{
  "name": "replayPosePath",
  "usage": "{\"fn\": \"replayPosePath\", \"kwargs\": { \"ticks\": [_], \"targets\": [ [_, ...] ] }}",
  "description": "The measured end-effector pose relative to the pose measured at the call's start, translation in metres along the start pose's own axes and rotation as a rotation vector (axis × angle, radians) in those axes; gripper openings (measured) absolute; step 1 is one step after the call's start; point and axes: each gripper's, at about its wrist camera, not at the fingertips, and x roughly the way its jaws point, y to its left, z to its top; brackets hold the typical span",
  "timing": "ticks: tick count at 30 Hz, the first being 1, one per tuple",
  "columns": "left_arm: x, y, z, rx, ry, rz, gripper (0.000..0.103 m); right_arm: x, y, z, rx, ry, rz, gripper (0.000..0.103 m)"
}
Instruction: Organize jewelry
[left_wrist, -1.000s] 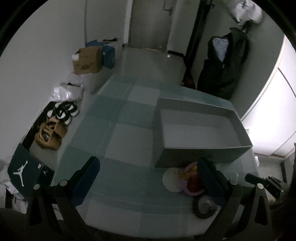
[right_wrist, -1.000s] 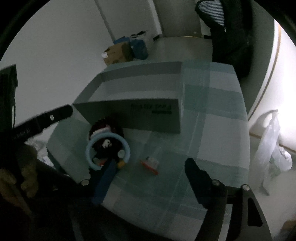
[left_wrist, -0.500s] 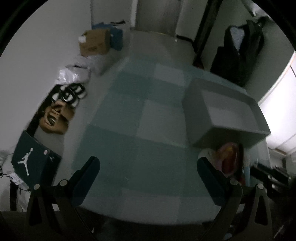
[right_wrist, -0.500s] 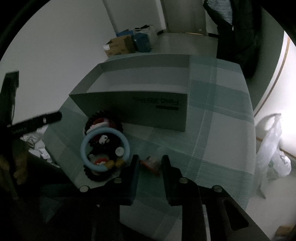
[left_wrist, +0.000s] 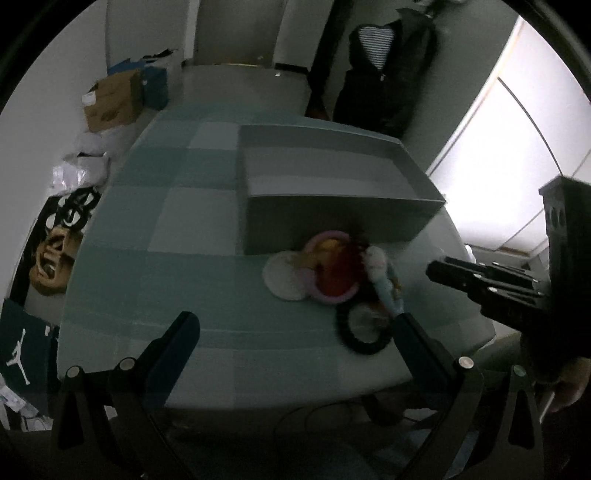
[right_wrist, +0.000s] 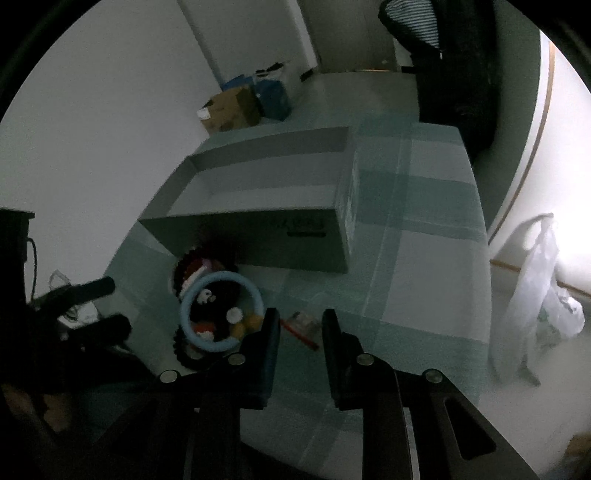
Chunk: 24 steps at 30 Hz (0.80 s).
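A pile of hair ties and bracelets (left_wrist: 343, 280) lies on the checked table just in front of an open grey box (left_wrist: 332, 184). It holds a pink ring (left_wrist: 334, 299), a pale blue ring (right_wrist: 221, 312) and a black scrunchie (left_wrist: 364, 332). A small red clip (right_wrist: 301, 326) lies apart to the right of the pile. My left gripper (left_wrist: 295, 325) is open and empty above the table's near edge. My right gripper (right_wrist: 297, 325) hovers over the red clip, its jaws narrowed with a gap, holding nothing. The grey box (right_wrist: 258, 206) is empty.
The table's checked cloth (left_wrist: 184, 229) extends left of the box. On the floor to the left are cardboard boxes (left_wrist: 110, 103), bags and shoes (left_wrist: 74, 210). A dark coat (left_wrist: 384, 74) hangs behind the table. A white plastic bag (right_wrist: 535, 306) hangs at the right.
My right gripper's jaws went from wide open to narrowed over the red clip. The left gripper's view swung left, then back toward the pile and the box.
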Motion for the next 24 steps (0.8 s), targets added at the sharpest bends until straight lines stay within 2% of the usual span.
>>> {"fn": "replayPosePath", "kwargs": {
  "ticks": [5,7,9,13,15,17,18,22,24],
  "targets": [
    [-0.006,-0.007,0.005,-0.011,-0.026,-0.094,0.101,-0.006,0.001,-0.002,0.003,-0.014,0.007,0.022],
    [-0.006,-0.014,0.009,-0.003,-0.024,-0.101,0.095,-0.008,0.0,0.0,0.015,-0.018,0.012,0.022],
    [0.002,-0.025,0.011,0.005,0.008,-0.096,0.078,-0.011,-0.002,0.001,0.032,-0.031,0.02,0.022],
    [0.014,-0.028,0.011,-0.021,0.07,-0.096,0.065,-0.021,-0.002,0.004,0.047,-0.066,0.022,0.022],
    [0.016,-0.029,0.009,-0.032,0.099,-0.12,0.051,-0.024,-0.004,0.004,0.051,-0.075,0.024,0.022],
    [0.02,-0.03,0.007,-0.031,0.138,-0.115,0.038,-0.025,-0.006,0.003,0.06,-0.075,0.022,0.022],
    [0.022,-0.031,0.004,-0.034,0.154,-0.112,0.034,-0.025,-0.008,0.003,0.068,-0.073,0.021,0.022],
    [0.028,-0.025,0.004,-0.101,0.195,-0.125,0.031,-0.028,-0.012,0.005,0.094,-0.082,0.028,0.022],
    [0.025,-0.023,0.006,-0.131,0.189,-0.138,0.031,-0.033,-0.011,0.006,0.092,-0.1,0.035,0.022]
  ]
}}
